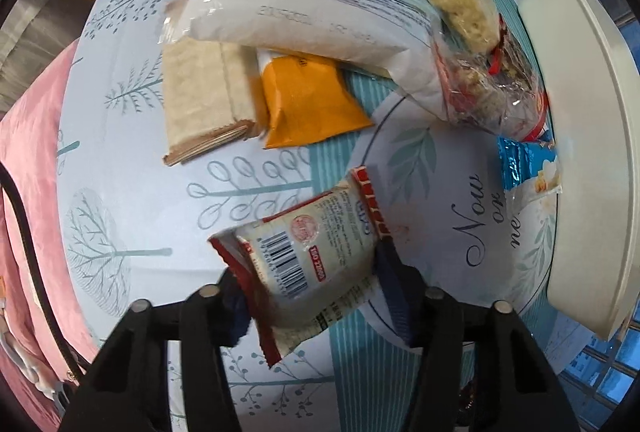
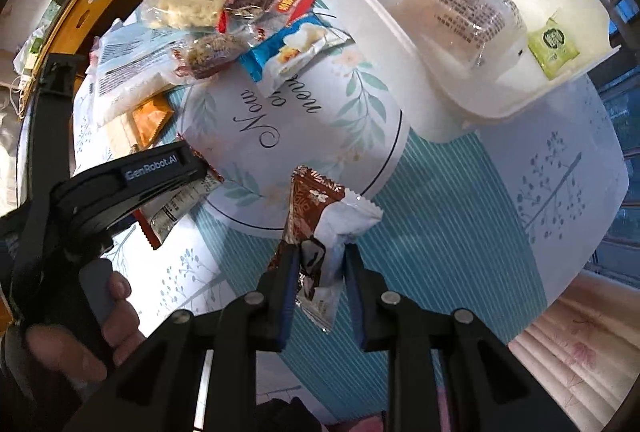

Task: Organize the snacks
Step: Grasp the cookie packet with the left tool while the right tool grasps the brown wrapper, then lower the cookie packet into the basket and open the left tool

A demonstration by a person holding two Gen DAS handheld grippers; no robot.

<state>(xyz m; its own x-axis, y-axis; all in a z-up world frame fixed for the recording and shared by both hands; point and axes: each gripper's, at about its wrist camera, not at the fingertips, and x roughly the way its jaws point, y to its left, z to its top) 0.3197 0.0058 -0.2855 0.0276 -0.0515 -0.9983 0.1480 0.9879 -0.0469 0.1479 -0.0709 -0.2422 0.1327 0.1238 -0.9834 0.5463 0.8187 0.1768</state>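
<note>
We look down on a round table (image 2: 460, 192) under a pale cloth printed with trees and teal stripes; every place below is given from the white storage bin (image 2: 400, 44) at its far edge. Inside the bin already lie a large clear-wrapped pack (image 2: 460, 12) and a small green sachet (image 2: 553, 46). Just beside the bin sits a heap of unsorted snacks, topped by a big white bag (image 1: 304, 16), with an orange packet (image 1: 308, 104) and a blue-and-white packet (image 2: 292, 48) among them.

Nearer to us than the bin, over the striped cloth, the right gripper (image 2: 320, 272) has its jaws drawn narrow around a brown-and-white wrapped bar (image 2: 320, 228), pinching its middle so both crimped ends stick out. Farther from the bin, the left gripper (image 1: 308, 296) has its jaws half closed on a red-and-white sachet (image 1: 308, 252) with a barcode, gripped across its lower body.

We judge both snacks light, soft and crinkly, with slick film that may slide. The filled middle seems the safest hold; too firm a squeeze could crush what is inside.
</note>
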